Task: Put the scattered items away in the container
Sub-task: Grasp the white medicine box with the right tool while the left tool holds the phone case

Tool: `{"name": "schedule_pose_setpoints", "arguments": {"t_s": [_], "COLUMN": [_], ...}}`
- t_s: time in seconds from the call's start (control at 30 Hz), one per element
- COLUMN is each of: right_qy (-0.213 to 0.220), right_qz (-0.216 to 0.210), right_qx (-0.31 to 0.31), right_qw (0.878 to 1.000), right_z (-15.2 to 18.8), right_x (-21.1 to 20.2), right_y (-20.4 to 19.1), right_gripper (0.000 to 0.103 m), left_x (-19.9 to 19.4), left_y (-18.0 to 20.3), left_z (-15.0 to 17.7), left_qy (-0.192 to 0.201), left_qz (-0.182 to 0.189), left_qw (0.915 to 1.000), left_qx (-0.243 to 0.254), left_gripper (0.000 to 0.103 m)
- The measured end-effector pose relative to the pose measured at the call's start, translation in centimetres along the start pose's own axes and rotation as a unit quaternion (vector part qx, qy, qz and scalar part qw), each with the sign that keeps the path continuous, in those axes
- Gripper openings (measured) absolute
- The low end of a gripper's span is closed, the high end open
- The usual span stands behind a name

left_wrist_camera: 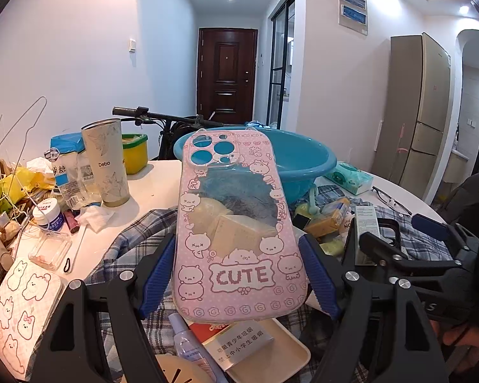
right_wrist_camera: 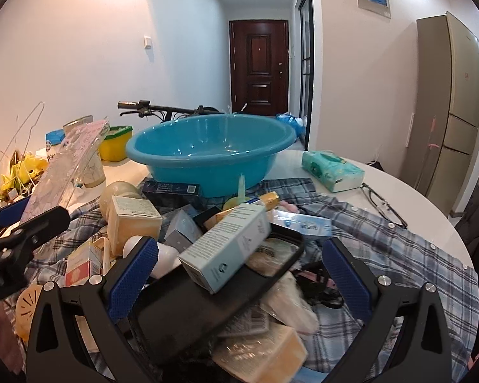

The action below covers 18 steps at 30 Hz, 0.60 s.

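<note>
A pink "CUTE" phone case (left_wrist_camera: 239, 233) stands clamped between the left gripper's (left_wrist_camera: 239, 274) blue pads above a plaid shirt (right_wrist_camera: 399, 249) before the blue basin (right_wrist_camera: 210, 150), while the right gripper's (right_wrist_camera: 239, 274) jaws stand apart around a black phone case (right_wrist_camera: 188, 312).

White table (right_wrist_camera: 408, 191) carries blue basin (right_wrist_camera: 207, 156), plaid shirt (right_wrist_camera: 399, 249), tissue pack (right_wrist_camera: 332, 170).

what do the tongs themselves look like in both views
Both the left tongs and right tongs share one build: matte black angular plastic arms with triangular cut-outs, round silver bolts at the joints, and blue ribbed rubber fingers. No cables or sleeves are clearly visible.
</note>
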State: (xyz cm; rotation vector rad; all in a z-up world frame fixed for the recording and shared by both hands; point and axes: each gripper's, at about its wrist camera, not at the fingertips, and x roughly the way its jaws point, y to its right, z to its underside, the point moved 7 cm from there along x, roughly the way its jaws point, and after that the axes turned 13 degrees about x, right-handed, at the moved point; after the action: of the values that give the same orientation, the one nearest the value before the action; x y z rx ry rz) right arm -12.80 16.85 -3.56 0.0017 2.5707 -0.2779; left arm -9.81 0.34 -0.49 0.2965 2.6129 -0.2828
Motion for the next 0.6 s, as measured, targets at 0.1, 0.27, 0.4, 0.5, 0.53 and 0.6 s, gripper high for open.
{"name": "schedule_pose_setpoints", "arguments": {"t_s": [0.1, 0.27, 0.4, 0.5, 0.53, 0.6], "right_qy": [0.006, 0.009, -0.013, -0.019, -0.019, -0.019], "right_qz": [-0.002, 0.020, 0.047, 0.051, 0.049, 0.042], "right_qx": [-0.017, -0.060, -0.075, -0.075, -0.073, -0.067], "right_qw": [1.000, 0.998, 0.996, 0.996, 0.996, 0.997], "right_z": [0.0, 0.5, 1.2, 1.5, 1.5, 1.4], "right_x": [0.4, 1.4, 2.9, 3.5, 3.5, 3.4], "right_y": [-0.9, -1.8, -1.5, -1.0, -0.9, -0.9], "right_gripper": [0.102, 0.095, 0.082, 0.074, 0.070, 0.060], "left_x": [-0.1, 0.1, 0.2, 0.2, 0.3, 0.4], "left_y": [-0.2, -0.7, -0.6, -0.6, -0.6, -0.5], "left_z": [0.1, 0.3, 0.4, 0.5, 0.5, 0.5], "left_qy": [0.000, -0.004, -0.005, -0.006, -0.007, -0.009], "left_qz": [-0.004, -0.005, -0.002, 0.000, 0.000, 0.001], "left_qw": [1.0000, 1.0000, 1.0000, 1.0000, 1.0000, 0.9999], "left_qx": [-0.002, -0.008, -0.007, -0.007, -0.007, -0.008], "left_gripper": [0.079, 0.079, 0.079, 0.079, 0.079, 0.079]}}
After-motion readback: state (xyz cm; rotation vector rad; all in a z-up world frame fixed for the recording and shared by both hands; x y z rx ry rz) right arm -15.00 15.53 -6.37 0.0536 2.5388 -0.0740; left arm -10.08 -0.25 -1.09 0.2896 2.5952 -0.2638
